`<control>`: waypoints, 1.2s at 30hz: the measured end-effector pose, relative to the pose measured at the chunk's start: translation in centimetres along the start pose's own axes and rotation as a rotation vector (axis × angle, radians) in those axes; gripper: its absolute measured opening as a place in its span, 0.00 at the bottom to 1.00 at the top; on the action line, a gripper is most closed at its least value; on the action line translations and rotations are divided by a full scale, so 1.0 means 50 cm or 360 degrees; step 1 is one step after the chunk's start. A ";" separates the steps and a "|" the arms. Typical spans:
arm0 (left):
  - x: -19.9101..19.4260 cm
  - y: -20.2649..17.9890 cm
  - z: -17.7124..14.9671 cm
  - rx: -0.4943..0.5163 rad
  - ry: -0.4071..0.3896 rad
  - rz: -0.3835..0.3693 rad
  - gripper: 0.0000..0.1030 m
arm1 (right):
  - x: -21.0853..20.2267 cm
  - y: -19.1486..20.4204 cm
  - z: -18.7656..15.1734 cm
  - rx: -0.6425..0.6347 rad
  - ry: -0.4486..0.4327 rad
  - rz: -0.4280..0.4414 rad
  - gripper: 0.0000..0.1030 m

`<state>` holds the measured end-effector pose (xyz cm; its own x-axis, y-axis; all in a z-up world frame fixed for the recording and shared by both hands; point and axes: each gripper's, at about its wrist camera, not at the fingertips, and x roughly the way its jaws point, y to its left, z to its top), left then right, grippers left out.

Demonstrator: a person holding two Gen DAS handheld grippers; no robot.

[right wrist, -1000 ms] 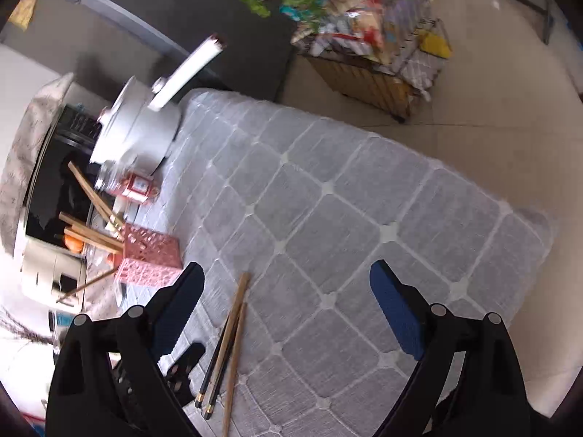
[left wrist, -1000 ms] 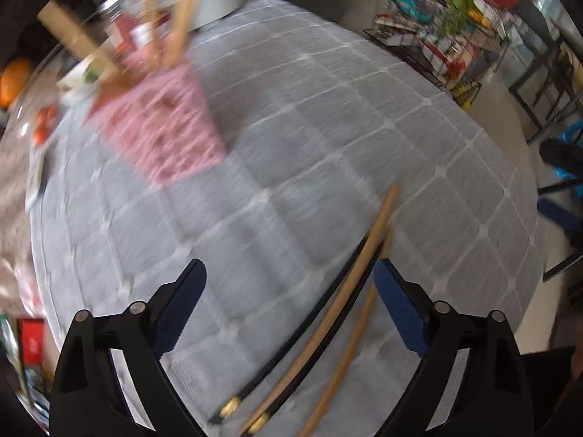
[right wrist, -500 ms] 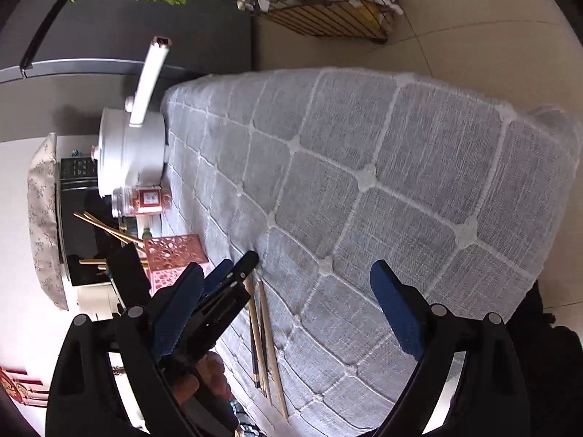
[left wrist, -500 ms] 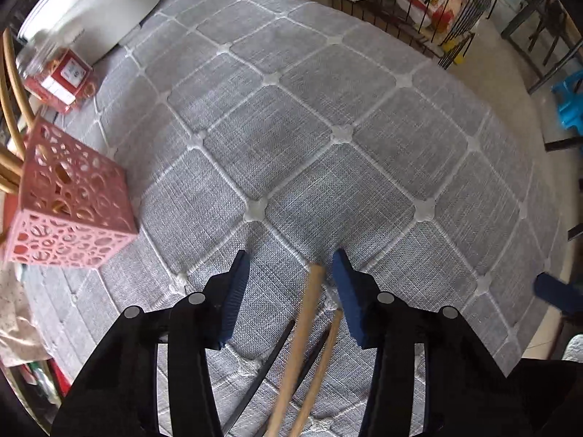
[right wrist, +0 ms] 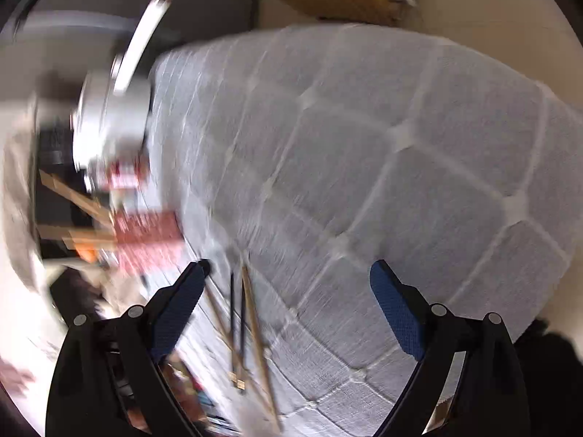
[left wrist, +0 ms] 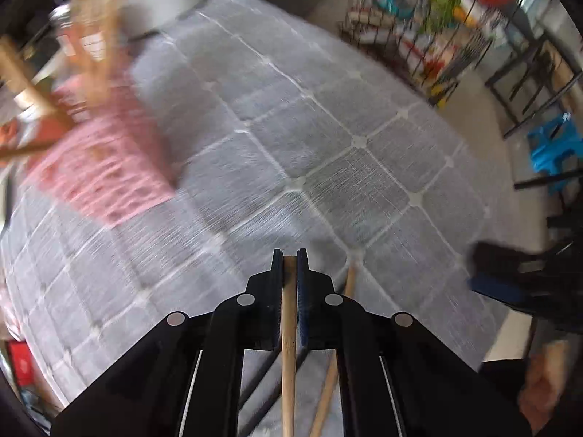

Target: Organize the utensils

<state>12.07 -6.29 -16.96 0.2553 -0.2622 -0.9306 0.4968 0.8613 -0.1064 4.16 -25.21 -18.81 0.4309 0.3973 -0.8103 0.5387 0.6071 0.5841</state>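
Observation:
My left gripper (left wrist: 290, 255) is shut on a wooden chopstick (left wrist: 288, 349) that runs back between its fingers, just above the grey quilted tablecloth (left wrist: 328, 153). Another wooden chopstick (left wrist: 333, 360) and a black one (left wrist: 269, 367) lie beside it. A pink perforated holder (left wrist: 105, 167) with wooden utensils stands blurred at the left. My right gripper (right wrist: 288, 291) is open and empty over the cloth, with several chopsticks (right wrist: 247, 320) and the pink holder (right wrist: 149, 244) to its lower left.
A white pot (right wrist: 109, 116) with a long handle stands at the table's far end, a small jar (right wrist: 127, 178) beside it. A wire rack of goods (left wrist: 419, 36) and a blue stool (left wrist: 554, 145) stand on the floor past the table's right edge.
My left gripper has closed on the wooden chopstick and swung its view up toward the holder. My right gripper has tilted and moved, staying open.

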 end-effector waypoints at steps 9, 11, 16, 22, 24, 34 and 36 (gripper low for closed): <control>-0.216 0.041 -0.111 -0.0083 -0.0391 0.0033 0.06 | 0.094 0.129 -0.070 -0.0339 0.0047 -0.0365 0.68; -0.265 0.063 -0.138 -0.0104 -0.0469 0.0048 0.06 | 0.102 0.143 -0.085 -0.0403 -0.0001 -0.0467 0.63; -0.354 0.092 -0.193 -0.0159 -0.0655 0.0070 0.06 | 0.110 0.140 -0.101 -0.0419 0.0018 -0.0417 0.00; -0.448 0.106 -0.234 -0.0144 -0.0787 0.0113 0.06 | 0.035 0.148 -0.123 -0.0477 -0.0092 -0.0240 0.00; -0.467 0.108 -0.245 -0.0141 -0.0805 0.0121 0.06 | -0.006 0.163 -0.133 -0.0542 -0.0134 -0.0175 0.00; -0.499 0.092 -0.260 -0.0115 -0.0830 0.0224 0.06 | -0.105 0.225 -0.163 -0.0707 -0.0162 -0.0095 0.01; -0.506 0.091 -0.262 -0.0116 -0.0842 0.0235 0.06 | -0.082 0.219 -0.159 -0.0683 -0.0093 -0.0178 0.08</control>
<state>-3.01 9.96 1.52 0.7090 -0.3032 -0.6367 0.3704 0.9284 -0.0297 2.54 -14.73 -9.45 0.4341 0.2807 -0.8560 0.2406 0.8796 0.4105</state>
